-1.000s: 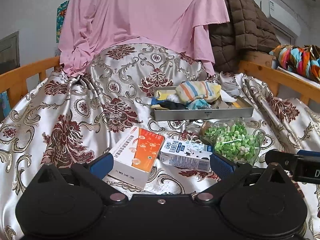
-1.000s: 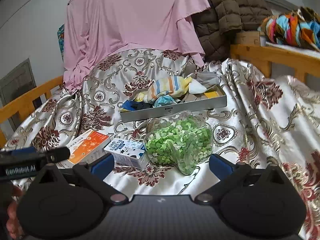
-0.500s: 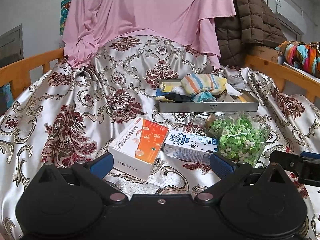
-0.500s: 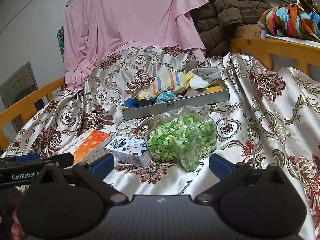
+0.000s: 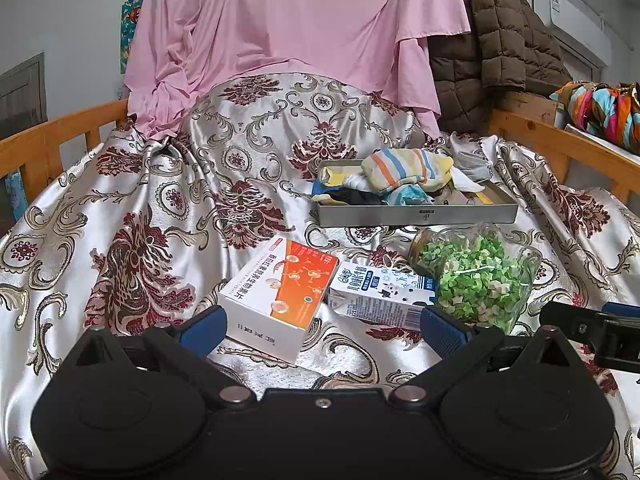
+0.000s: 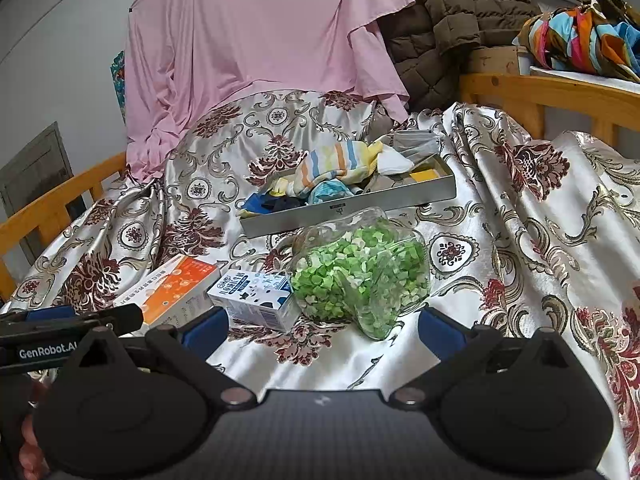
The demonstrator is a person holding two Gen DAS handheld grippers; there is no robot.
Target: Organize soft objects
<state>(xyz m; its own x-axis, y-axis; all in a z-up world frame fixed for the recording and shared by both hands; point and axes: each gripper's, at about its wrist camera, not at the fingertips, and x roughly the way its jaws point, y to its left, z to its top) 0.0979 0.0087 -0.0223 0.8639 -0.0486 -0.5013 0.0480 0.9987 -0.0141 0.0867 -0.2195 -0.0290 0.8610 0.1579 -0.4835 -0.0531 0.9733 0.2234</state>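
A grey metal tray [image 5: 416, 215] [image 6: 352, 210] lies on the satin bedspread and holds a heap of soft things, with a striped sock [image 5: 404, 169] [image 6: 340, 160] on top. Nearer to me lie an orange-and-white box [image 5: 280, 292] [image 6: 176, 286], a blue-and-white milk carton [image 5: 380, 294] [image 6: 252, 292] and a clear jar of green paper stars [image 5: 476, 276] [image 6: 360, 272]. My left gripper [image 5: 322, 326] is open above the box and carton, holding nothing. My right gripper [image 6: 322, 326] is open just short of the jar, also holding nothing.
A pink cloth [image 5: 296, 32] and a brown quilted jacket [image 5: 500, 40] hang behind the tray. Wooden bed rails [image 5: 60, 136] [image 6: 552, 96] run along both sides. A colourful bundle [image 6: 580, 36] rests on the right. The patterned bedspread [image 5: 132, 240] spreads wide to the left.
Both grippers have drawn a little closer to the box, carton and jar; the left view has shifted slightly leftward. Nothing has been gripped or moved.
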